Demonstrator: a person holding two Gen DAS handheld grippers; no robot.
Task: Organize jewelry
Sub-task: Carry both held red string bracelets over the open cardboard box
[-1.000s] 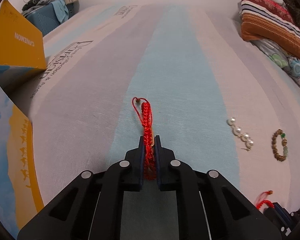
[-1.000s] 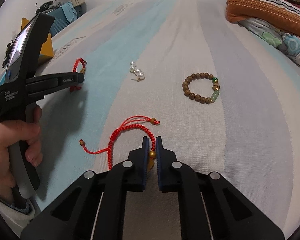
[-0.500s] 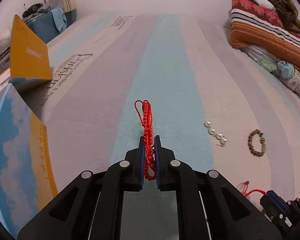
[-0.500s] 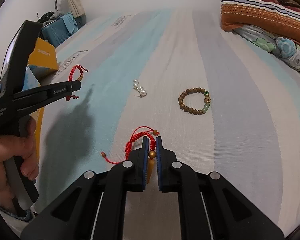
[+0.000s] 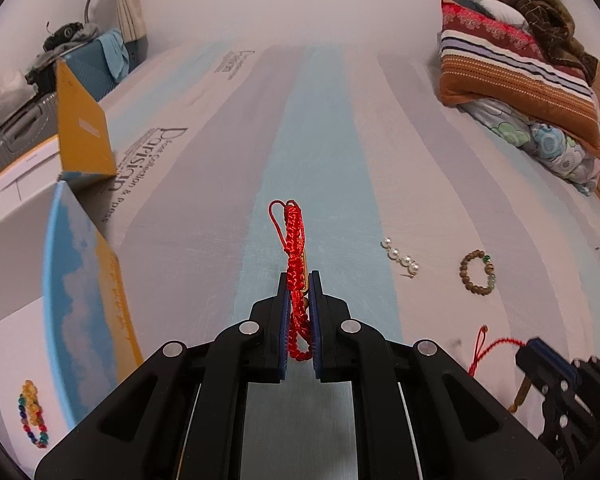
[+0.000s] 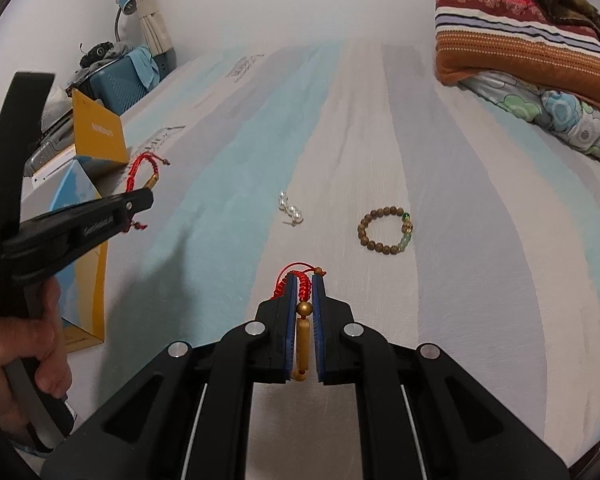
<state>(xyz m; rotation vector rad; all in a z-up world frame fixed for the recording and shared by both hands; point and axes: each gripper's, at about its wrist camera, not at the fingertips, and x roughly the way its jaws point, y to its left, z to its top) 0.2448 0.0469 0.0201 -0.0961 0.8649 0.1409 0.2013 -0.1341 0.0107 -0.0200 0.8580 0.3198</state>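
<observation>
both hand-held grippers rise off the bed (image 6: 480,280), left (image 5: 299,280) and right (image 6: 305,284) each clamped on a red bracelet; pearls (image 6: 290,210) and wooden bead bracelet (image 6: 384,228) lie ahead, unsorted.

Two red cord bracelets (image 5: 296,264) (image 6: 300,288), one wooden bead bracelet (image 6: 384,228), one pearl piece (image 6: 290,211), perhaps one multicoloured bead bracelet (image 5: 32,416)

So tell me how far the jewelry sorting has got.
Done: one multicoloured bead bracelet already lies in the white box at the left.
In hand: the left tongs are shut on a red cord bracelet, and the right tongs are shut on a second red cord bracelet with a gold charm.
Left: the pearl piece and the wooden bead bracelet lie on the bed.
</observation>
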